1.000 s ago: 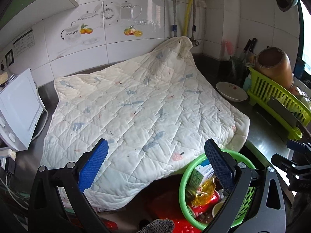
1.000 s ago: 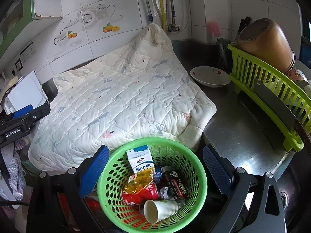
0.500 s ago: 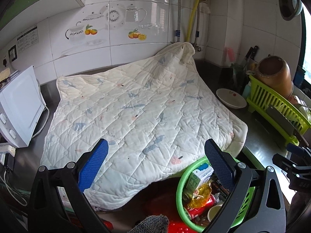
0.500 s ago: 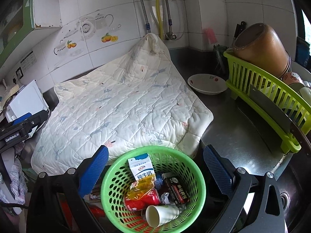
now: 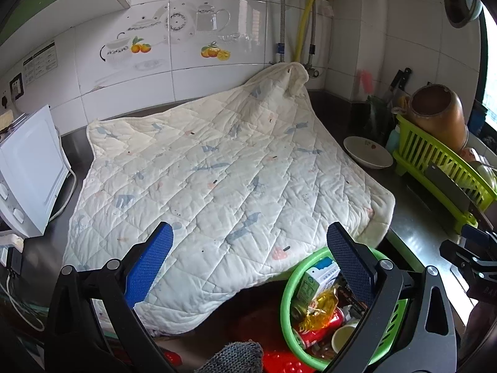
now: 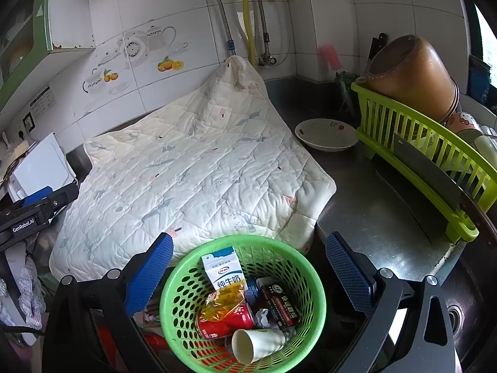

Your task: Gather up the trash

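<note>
Below, green basket (image 6: 242, 298) of trash sat at the surface's near edge, touching the quilt (image 6: 192, 180), between the right gripper (image 6: 248, 269) jaws, released, left gripper (image 5: 250, 256) likewise released over the quilt.

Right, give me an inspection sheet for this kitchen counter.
Surface: dark steel counter, mostly under a cream quilted blanket.
Job's things: green perforated plastic basket holds a white milk carton, red soda can, yellow wrapper, dark box, white paper cup.
Clutter: white ceramic bowl; lime dish rack with brown pot; white appliance.
Grippers: left gripper and right gripper open, empty.
Cables: white cord beside the appliance.
Surroundings: white tiled wall, pipes.
</note>
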A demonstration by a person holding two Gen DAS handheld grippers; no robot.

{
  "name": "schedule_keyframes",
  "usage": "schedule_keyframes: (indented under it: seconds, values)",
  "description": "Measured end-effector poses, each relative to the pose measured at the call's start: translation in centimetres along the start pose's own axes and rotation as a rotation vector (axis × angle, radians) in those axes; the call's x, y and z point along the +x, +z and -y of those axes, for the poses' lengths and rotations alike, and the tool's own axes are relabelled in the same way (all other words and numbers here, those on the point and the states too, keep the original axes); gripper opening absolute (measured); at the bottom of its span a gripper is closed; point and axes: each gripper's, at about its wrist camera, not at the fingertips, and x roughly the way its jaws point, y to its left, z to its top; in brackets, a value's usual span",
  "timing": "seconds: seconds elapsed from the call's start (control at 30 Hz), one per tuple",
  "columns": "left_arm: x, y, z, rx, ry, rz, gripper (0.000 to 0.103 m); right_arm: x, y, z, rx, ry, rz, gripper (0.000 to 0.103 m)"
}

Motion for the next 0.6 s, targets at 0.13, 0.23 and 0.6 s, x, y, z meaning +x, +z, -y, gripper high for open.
schedule_keyframes:
  seconds: [0.13, 0.23, 0.6]
  values:
    - [0.02, 0.04, 0.00, -0.001, 0.003, -0.002, 0.098, -0.01, 0.01, -0.05, -0.001, 0.004, -0.002, 0.096]
    - [0.05, 0.04, -0.07, -0.003, 0.003, -0.004, 0.098, -0.05, 0.22, -0.32, -0.005, 0.006, 0.000, 0.096]
    - [0.05, -0.02, -0.01, -0.003, 0.008, -0.006, 0.098, 0.13, 0.47, -0.64, -0.007, 0.015, 0.001, 0.096]
